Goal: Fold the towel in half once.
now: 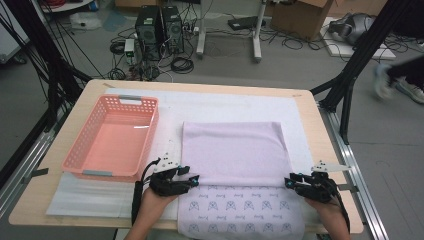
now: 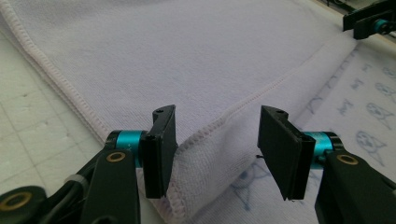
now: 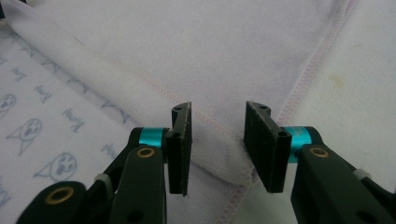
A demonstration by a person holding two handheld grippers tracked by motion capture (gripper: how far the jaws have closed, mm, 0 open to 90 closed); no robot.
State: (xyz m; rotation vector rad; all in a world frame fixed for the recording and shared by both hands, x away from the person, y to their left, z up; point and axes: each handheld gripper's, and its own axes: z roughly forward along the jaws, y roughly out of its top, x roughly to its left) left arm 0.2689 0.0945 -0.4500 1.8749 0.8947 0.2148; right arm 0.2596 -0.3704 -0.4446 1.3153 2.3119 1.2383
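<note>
Two hand-held grippers (image 1: 192, 179) (image 1: 288, 181), jaws apart, flank one folded towel (image 1: 234, 150); one basket (image 1: 116, 137) nearby.

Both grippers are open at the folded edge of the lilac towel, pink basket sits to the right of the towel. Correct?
Not quite. The high view shows the pink basket to the left of the lilac towel, not the right. The rest holds: the left gripper and the right gripper both stand open at the towel's folded edge.
</note>
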